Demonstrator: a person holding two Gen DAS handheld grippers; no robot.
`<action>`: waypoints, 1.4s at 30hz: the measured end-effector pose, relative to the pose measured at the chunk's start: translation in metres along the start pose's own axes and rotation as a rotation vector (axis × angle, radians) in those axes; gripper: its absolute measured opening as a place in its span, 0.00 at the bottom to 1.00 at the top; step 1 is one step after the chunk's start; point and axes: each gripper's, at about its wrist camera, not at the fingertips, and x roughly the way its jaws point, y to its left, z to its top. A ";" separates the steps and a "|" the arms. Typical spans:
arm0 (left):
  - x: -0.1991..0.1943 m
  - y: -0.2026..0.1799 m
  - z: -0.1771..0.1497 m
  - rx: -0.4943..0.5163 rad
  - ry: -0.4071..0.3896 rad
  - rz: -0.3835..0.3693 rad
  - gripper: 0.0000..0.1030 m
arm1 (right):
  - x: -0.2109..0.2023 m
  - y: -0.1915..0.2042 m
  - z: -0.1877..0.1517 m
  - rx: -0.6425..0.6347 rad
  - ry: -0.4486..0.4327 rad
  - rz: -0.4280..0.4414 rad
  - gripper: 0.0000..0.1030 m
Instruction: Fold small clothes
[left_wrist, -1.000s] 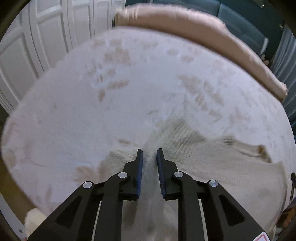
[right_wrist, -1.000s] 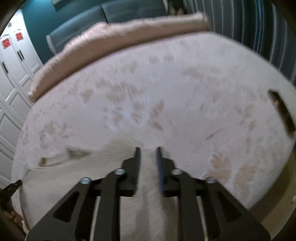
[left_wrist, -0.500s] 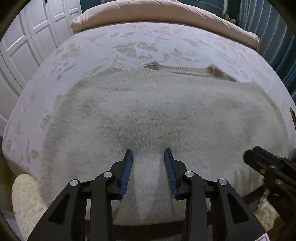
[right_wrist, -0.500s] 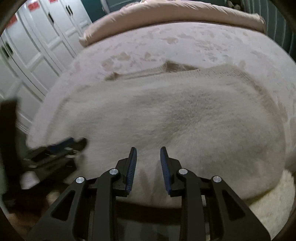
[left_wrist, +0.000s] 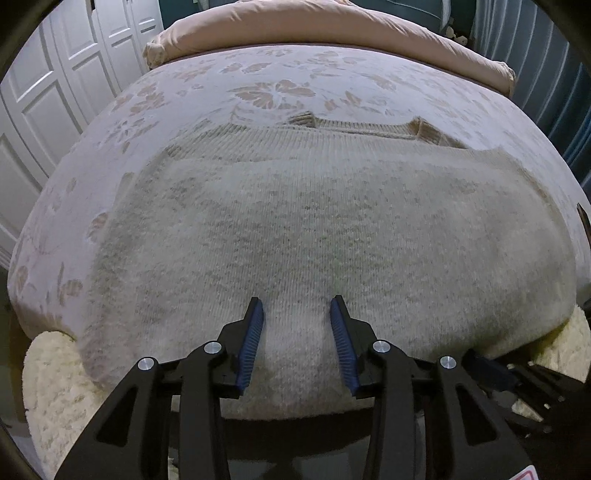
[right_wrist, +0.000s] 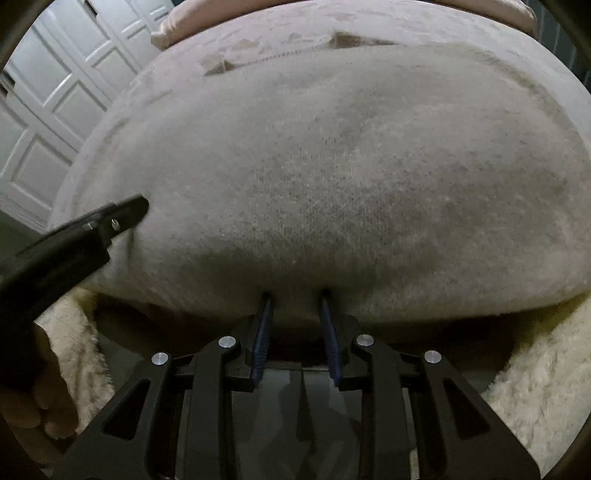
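A cream knitted sweater (left_wrist: 314, 229) lies spread flat on the bed, neckline at the far side and hem hanging over the near edge. It fills the right wrist view (right_wrist: 332, 166) too. My left gripper (left_wrist: 296, 306) is open, jaws apart over the sweater's hem near the middle. My right gripper (right_wrist: 294, 297) is open, its fingertips at the hem's lower edge with fabric between them. The left gripper also shows in the right wrist view (right_wrist: 110, 218) at the sweater's left side.
The bed has a floral cover (left_wrist: 273, 92) and a pink pillow roll (left_wrist: 332, 29) at the far end. White panelled doors (left_wrist: 55, 99) stand on the left. A fluffy cream rug (right_wrist: 539, 376) lies on the floor below the bed edge.
Both grippers have drawn back from the far part of the bed to the near edge and opened wider. The sweater now lies spread flat in front of them.
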 end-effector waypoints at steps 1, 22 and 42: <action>-0.002 0.004 -0.002 -0.006 0.001 -0.006 0.38 | -0.006 0.001 0.002 -0.003 -0.015 0.003 0.25; -0.031 0.160 -0.029 -0.402 -0.015 0.041 0.54 | 0.017 0.055 0.080 -0.095 -0.062 -0.050 0.26; 0.016 0.168 -0.013 -0.487 0.005 -0.097 0.65 | 0.026 0.059 0.081 -0.125 -0.067 -0.073 0.27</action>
